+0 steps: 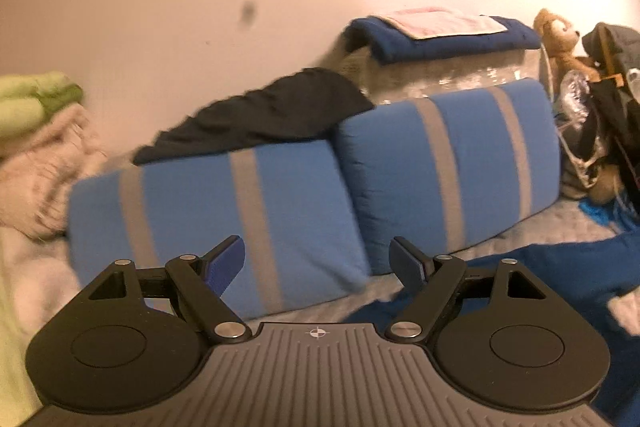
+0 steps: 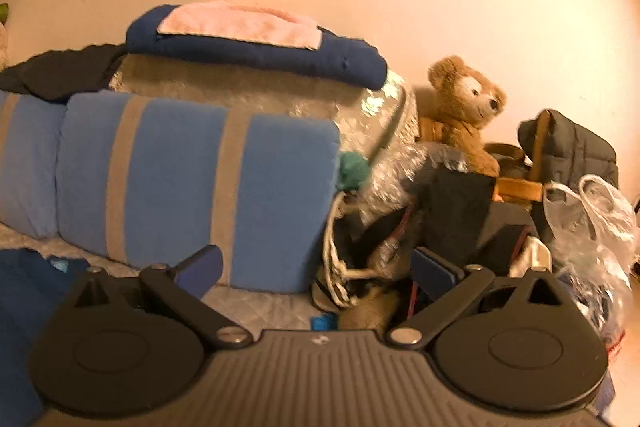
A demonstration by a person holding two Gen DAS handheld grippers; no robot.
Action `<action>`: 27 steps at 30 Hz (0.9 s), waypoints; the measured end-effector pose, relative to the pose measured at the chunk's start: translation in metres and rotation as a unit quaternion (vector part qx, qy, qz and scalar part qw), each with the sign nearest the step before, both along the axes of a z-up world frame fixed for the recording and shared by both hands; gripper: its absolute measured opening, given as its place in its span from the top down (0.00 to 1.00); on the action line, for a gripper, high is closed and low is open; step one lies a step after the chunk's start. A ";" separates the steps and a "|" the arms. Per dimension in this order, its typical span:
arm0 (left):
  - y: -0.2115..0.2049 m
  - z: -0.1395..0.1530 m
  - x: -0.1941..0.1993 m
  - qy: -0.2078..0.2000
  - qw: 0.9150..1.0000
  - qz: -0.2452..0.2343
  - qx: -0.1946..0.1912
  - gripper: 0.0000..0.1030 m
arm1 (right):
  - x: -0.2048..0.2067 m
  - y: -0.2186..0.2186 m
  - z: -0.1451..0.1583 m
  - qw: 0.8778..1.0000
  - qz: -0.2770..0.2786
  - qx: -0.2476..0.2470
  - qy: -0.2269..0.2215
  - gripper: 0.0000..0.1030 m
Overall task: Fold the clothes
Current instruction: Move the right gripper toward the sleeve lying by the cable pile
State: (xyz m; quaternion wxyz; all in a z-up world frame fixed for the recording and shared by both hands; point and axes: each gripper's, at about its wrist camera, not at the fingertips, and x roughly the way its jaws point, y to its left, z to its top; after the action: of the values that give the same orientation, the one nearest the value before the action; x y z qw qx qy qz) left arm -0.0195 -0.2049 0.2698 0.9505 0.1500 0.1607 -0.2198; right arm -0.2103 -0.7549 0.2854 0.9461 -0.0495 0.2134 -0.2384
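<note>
In the left wrist view, green bedding [image 1: 36, 99] and a pale fluffy blanket [image 1: 44, 171] lie far to the left of the left gripper [image 1: 318, 261], whose jaws stand wide apart with nothing between them. Straight ahead of it are two blue cushions with grey stripes [image 1: 248, 219], leaning against the wall. A black garment [image 1: 260, 119] is draped over the top of the left cushion. Ahead and to the right, a navy blanket [image 1: 452, 41] with a pink towel [image 1: 444, 23] on top rests on a clear-wrapped bundle. A blue garment [image 1: 560, 275] lies crumpled on the bed just right of the gripper, partly under it. A teddy bear [image 1: 560, 39] sits far right.

In the right wrist view, the same blue garment [image 2: 24, 291] lies low and left of the right gripper [image 2: 316, 269], its jaws also wide apart and empty. A cushion [image 2: 192, 183] is ahead left, the teddy bear [image 2: 464, 111] ahead right, and a plastic bag [image 2: 592, 219] far right.
</note>
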 end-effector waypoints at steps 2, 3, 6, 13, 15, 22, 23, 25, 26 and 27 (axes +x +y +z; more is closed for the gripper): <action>-0.016 -0.024 -0.001 0.010 1.000 -0.008 -0.015 0.23 | -0.009 -0.002 -0.013 1.000 -0.006 0.006 0.010 0.00; -0.024 -0.038 -0.003 0.018 1.000 -0.009 -0.024 0.23 | -0.013 -0.003 -0.022 1.000 -0.009 0.010 0.017 0.00; -0.050 -0.079 -0.003 0.045 0.998 -0.024 -0.037 0.23 | -0.025 -0.007 -0.050 0.999 -0.019 0.030 0.038 0.00; -0.093 -0.154 -0.015 0.038 0.997 -0.062 -0.012 0.23 | -0.054 -0.007 -0.097 0.995 -0.036 0.057 0.072 0.00; -0.089 -0.170 -0.022 0.035 0.997 -0.066 -0.016 0.23 | -0.064 -0.006 -0.106 0.995 -0.036 0.061 0.076 0.00; -0.067 -0.166 -0.044 -0.010 0.999 -0.040 -0.010 0.23 | -0.088 -0.018 -0.132 0.992 -0.048 0.079 0.084 0.00; -0.065 -0.166 -0.043 -0.005 0.999 -0.030 -0.011 0.23 | -0.089 -0.022 -0.138 0.992 -0.055 0.082 0.085 0.00; -0.065 -0.168 -0.038 0.007 1.000 -0.016 -0.009 0.23 | -0.092 -0.030 -0.149 0.990 -0.067 0.091 0.079 0.00; -0.066 -0.170 -0.035 0.016 1.000 -0.012 -0.005 0.23 | -0.095 -0.034 -0.154 0.990 -0.072 0.102 0.072 0.00; -0.068 -0.171 -0.034 0.021 1.000 -0.007 0.002 0.23 | -0.097 -0.039 -0.160 0.989 -0.077 0.113 0.064 0.00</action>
State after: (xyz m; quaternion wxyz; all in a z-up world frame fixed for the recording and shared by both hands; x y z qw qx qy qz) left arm -0.0531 -0.2725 0.0984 0.9450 0.1483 0.1798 -0.2296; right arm -0.3076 -0.7935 0.1257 0.9088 0.0591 0.3023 -0.2813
